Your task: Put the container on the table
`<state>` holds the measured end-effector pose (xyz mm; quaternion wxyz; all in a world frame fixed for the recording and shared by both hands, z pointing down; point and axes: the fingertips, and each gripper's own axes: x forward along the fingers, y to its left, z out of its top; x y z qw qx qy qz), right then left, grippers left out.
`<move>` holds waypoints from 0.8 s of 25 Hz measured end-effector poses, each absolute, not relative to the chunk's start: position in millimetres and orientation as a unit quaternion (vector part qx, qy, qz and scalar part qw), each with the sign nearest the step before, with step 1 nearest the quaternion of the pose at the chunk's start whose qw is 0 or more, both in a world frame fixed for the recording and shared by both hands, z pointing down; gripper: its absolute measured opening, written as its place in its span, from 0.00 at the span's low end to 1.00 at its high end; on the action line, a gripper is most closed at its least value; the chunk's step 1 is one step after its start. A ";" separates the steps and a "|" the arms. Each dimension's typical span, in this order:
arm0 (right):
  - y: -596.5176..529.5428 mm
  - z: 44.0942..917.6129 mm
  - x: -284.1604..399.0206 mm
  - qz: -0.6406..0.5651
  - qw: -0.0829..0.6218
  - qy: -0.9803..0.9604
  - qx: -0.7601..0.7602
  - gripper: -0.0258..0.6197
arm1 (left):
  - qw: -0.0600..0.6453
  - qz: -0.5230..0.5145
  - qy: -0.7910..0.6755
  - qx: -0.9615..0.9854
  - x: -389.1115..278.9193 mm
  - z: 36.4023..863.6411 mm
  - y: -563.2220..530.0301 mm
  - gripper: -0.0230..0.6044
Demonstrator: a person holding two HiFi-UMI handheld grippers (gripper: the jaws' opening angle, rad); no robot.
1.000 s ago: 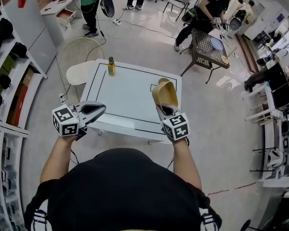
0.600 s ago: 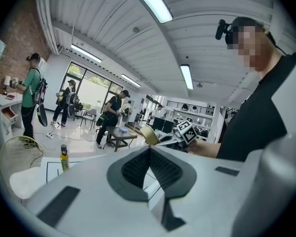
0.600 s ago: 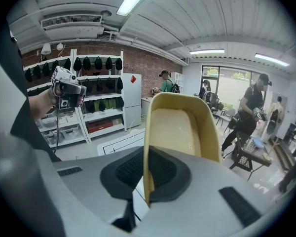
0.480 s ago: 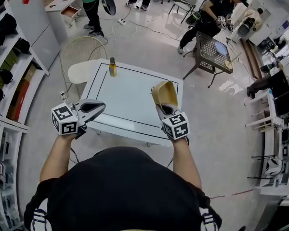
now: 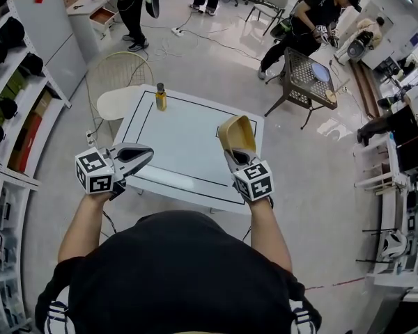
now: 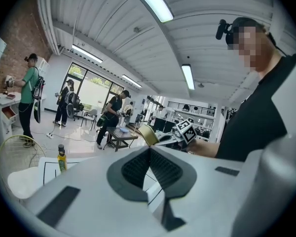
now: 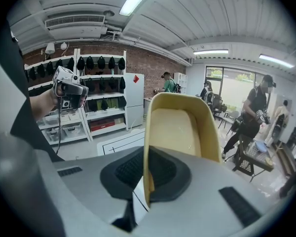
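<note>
A tan, oblong container (image 5: 237,135) (image 7: 175,132) is held up in the air by its rim over the near right part of the white table (image 5: 181,141). My right gripper (image 5: 233,153) (image 7: 147,181) is shut on that rim, with the container's hollow side facing the camera. My left gripper (image 5: 145,157) (image 6: 149,158) hovers at the table's near left corner, jaws shut with nothing between them. In the left gripper view the container (image 6: 149,134) appears ahead, above the table.
A small yellow bottle (image 5: 161,97) (image 6: 62,158) stands at the table's far left corner. A round wire chair (image 5: 118,82) sits beyond it. Shelving (image 5: 10,96) lines the left side. People and a mesh cart (image 5: 303,72) occupy the far floor.
Both grippers and the container stay almost where they were; the view has shifted only slightly.
</note>
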<state>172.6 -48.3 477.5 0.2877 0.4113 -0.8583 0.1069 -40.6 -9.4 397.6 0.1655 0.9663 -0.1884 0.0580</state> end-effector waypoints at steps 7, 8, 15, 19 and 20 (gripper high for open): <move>-47.9 480.5 179.9 0.105 0.305 -0.856 0.404 0.05 | 0.162 0.044 -0.188 0.968 -32.4 397.3 -17.3 0.05; -48.4 480.4 181.1 0.105 0.307 -0.855 0.404 0.05 | 0.162 0.041 -0.187 0.968 -30.9 397.7 -17.5 0.05; -48.8 477.2 177.9 0.101 0.305 -0.859 0.399 0.05 | 0.172 0.047 -0.191 0.965 -33.7 406.4 -8.0 0.05; -48.1 479.4 175.6 0.104 0.302 -0.861 0.396 0.05 | 0.168 0.048 -0.194 0.965 -37.0 401.3 -6.9 0.05; -47.8 479.7 174.9 0.105 0.301 -0.861 0.396 0.05 | 0.167 0.049 -0.194 0.965 -37.6 400.8 -6.2 0.05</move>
